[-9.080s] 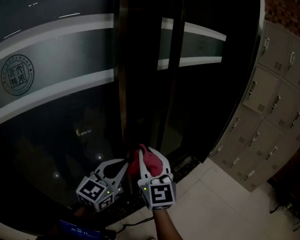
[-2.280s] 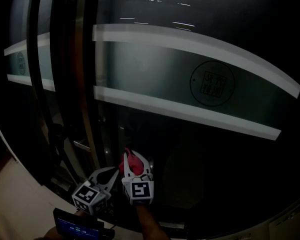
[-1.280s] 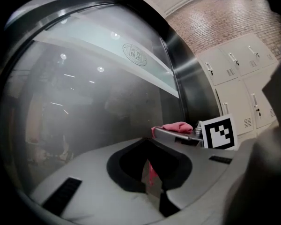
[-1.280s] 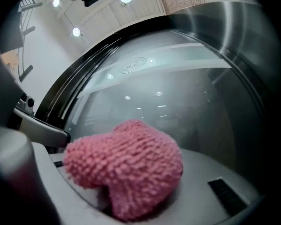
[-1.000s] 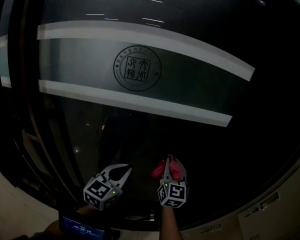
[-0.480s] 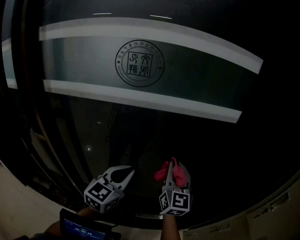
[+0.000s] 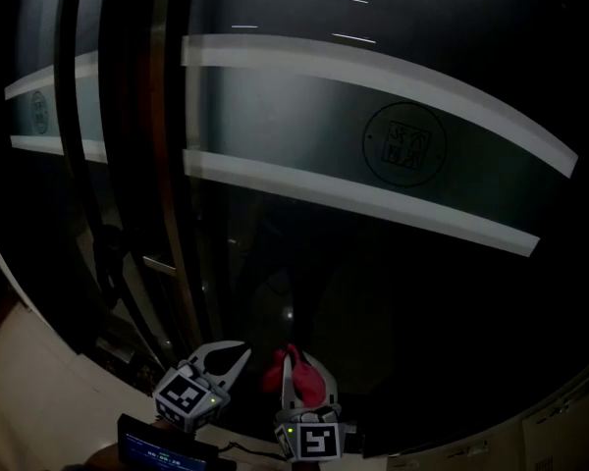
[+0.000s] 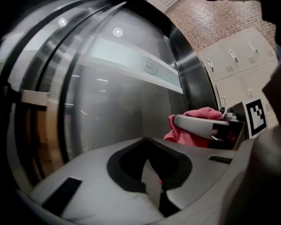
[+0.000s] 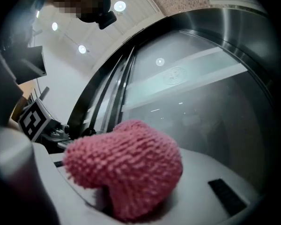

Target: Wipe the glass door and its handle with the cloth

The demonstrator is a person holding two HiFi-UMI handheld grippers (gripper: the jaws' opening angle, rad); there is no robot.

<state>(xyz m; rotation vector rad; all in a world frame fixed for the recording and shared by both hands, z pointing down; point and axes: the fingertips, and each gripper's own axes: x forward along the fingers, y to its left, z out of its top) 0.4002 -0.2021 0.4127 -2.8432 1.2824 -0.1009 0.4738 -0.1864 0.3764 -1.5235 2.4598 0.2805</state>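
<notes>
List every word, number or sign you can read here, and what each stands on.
Nothing is clear enough to quote.
Round seal on the glass door: characters too blurred.
Smaller seal, far left: too small.
Square markers on left gripper and right gripper: coded patterns, no words.
Small screen: figures too small.

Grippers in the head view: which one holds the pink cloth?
The right gripper, its jaws clamped on the pink cloth. The left gripper beside it is shut and holds nothing.
</notes>
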